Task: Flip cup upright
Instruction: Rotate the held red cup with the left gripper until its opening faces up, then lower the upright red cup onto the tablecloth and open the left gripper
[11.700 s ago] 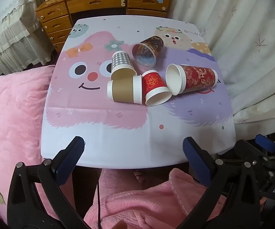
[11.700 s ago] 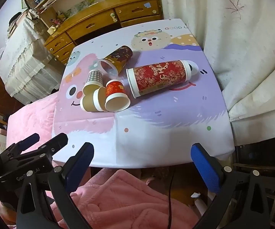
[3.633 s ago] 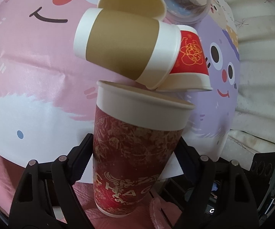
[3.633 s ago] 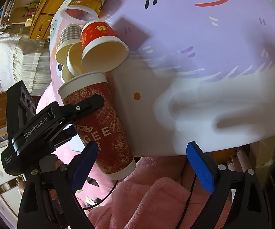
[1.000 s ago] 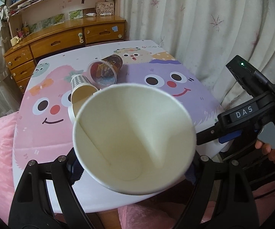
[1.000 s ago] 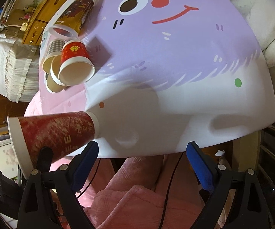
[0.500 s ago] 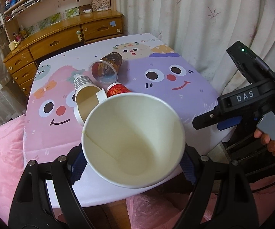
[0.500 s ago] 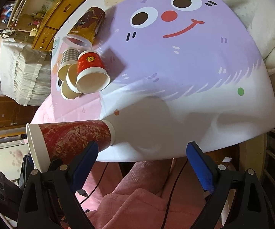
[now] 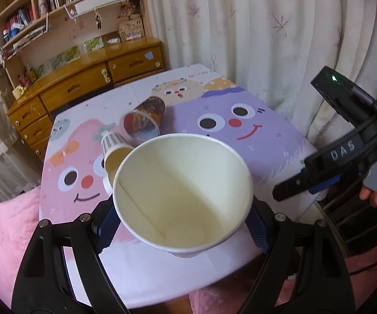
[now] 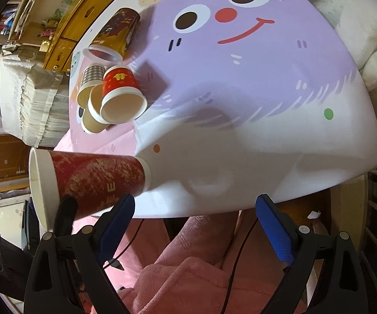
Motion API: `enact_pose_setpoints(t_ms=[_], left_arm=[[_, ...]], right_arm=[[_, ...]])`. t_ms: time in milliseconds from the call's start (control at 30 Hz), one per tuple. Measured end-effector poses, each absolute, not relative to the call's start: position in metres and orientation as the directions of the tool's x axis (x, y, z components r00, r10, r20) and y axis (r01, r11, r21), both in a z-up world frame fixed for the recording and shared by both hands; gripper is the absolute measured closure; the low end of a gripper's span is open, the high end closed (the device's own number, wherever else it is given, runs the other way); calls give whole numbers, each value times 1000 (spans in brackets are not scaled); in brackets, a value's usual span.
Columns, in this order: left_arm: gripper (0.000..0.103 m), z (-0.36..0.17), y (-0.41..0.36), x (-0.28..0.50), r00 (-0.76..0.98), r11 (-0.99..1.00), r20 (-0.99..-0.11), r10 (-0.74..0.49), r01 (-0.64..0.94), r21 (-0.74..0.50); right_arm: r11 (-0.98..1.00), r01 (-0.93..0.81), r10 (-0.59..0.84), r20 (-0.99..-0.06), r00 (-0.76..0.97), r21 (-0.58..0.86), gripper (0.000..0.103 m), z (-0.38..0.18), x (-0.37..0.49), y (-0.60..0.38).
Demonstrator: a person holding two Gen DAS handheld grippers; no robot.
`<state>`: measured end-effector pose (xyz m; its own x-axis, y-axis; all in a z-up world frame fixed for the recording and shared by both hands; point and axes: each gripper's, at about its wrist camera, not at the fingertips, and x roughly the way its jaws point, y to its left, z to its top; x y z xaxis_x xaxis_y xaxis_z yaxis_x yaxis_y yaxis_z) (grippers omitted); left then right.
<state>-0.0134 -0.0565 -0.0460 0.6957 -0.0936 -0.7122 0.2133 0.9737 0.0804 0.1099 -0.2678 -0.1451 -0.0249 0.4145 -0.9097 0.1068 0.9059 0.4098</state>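
My left gripper [image 9: 181,229] is shut on the tall red paper cup [image 9: 183,196], whose open white mouth faces the left wrist camera and fills the middle of that view. In the right wrist view the same tall red cup [image 10: 94,180] is held with its base at the table's near edge and its mouth away from the table. My right gripper [image 10: 197,225] is open and empty, just off the table's front edge. Its body [image 9: 345,149] shows at the right of the left wrist view.
On the cartoon tablecloth [image 10: 240,78] several cups lie on their sides: a small red cup [image 10: 121,94], a brown cup [image 10: 94,115], a checked cup [image 10: 90,81], a clear printed cup [image 10: 115,36]. Wooden drawers [image 9: 83,83] and curtains [image 9: 266,26] stand behind. Pink fabric [image 10: 188,274] lies below.
The tall red cup, held by my left gripper, has tipped a little so its base comes nearer the table's near edge. My right gripper has stayed open and empty.
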Motion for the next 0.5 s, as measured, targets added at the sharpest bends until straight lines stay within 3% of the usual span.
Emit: enact_pose_setpoints(t_ms=[167,500], left_arm=[[22,-42,-59,1,736,975,-670,-93,204,88],[22,-67,-61,10,705,982,-707,-52,164,92]], right_arm=[[906,114,413,-910,-25,408,8,-146,111,-274],[905,128,412,-911,-20,406,8,-146,113,-283]])
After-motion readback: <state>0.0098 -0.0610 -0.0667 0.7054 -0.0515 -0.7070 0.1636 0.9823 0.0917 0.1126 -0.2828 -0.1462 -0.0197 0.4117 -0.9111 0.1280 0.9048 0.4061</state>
